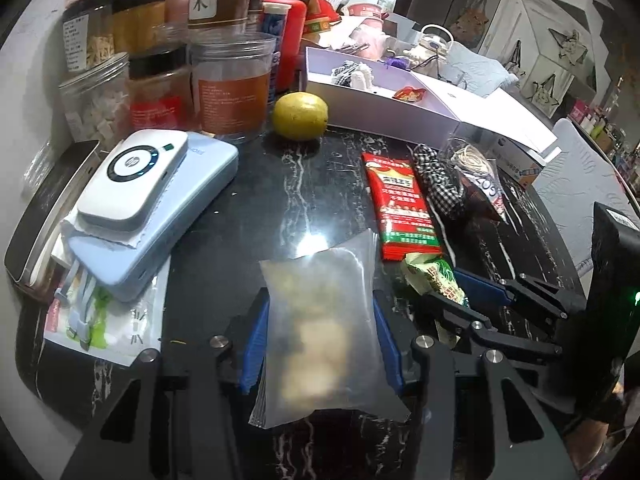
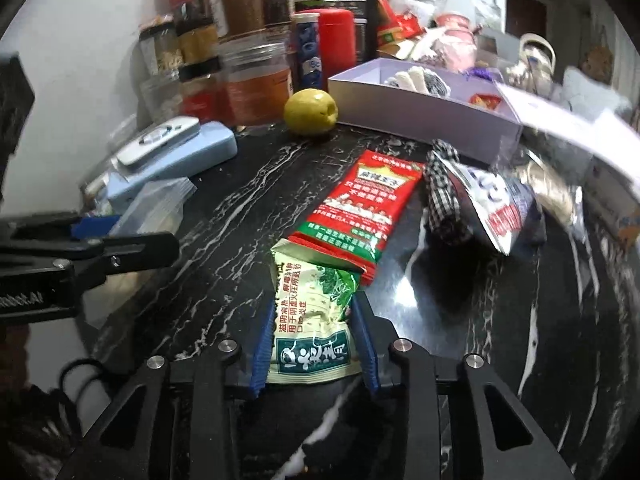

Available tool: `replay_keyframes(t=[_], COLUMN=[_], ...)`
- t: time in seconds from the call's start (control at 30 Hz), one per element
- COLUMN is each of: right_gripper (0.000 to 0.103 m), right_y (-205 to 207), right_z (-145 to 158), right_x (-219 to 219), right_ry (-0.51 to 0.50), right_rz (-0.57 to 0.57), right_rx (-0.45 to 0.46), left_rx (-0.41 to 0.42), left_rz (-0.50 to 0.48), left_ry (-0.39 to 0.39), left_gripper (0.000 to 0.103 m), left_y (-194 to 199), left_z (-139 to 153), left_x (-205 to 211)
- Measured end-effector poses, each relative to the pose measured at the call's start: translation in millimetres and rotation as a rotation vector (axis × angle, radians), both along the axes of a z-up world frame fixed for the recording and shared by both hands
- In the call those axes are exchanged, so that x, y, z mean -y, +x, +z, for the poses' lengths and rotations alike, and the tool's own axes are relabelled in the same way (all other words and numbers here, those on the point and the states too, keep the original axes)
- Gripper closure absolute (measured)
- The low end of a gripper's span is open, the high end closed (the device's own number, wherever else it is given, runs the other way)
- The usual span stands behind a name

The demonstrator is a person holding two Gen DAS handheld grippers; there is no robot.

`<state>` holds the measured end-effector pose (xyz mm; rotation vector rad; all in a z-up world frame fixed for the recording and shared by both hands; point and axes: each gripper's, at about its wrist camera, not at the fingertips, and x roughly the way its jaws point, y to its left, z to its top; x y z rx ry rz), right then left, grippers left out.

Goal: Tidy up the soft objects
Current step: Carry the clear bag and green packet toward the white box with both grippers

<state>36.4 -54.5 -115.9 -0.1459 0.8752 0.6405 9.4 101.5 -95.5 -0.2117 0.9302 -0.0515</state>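
Observation:
My left gripper (image 1: 320, 312) is shut on a clear plastic pouch (image 1: 324, 320) with pale contents, held over the black marble table (image 1: 280, 200). My right gripper (image 2: 314, 312) is shut on a green and cream sachet (image 2: 312, 320), which overlaps a red snack packet (image 2: 360, 208). The red packet (image 1: 402, 204) also shows in the left wrist view, beside a black and white checked cloth (image 1: 436, 184) and a foil bag (image 1: 480, 176). A white open box (image 1: 384, 100) at the back holds a checked cloth item and a small red packet.
A yellow lemon (image 1: 300, 116) sits before the box. Jars and bottles (image 1: 232, 84) crowd the back left. A white device on a pale blue case (image 1: 152, 200) lies at left, above papers. More clutter and boxes (image 1: 540, 52) stand at the right.

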Motion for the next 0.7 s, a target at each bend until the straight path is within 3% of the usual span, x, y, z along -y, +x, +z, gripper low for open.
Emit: replay_keyframes(t=[0.37,0.7], right_gripper=[0.067,0.067], right_y=[-6.8,-11.3], right_z=[14.1,37.8], right_x=[48.7,73.4], right_ry=[0.118,0.181], right_rz=[-0.076,-0.066], right_rx=[-0.060,-0.036], left_rx=[-0.006,0.053], left_rz=[-0.069,-0.158], left_ry=[-0.017,-0.020], left_gripper=[0.055,0.055], left_y=[4.3,13.7], left_z=[0.6,24.8], left_x=[29.2,57.7])
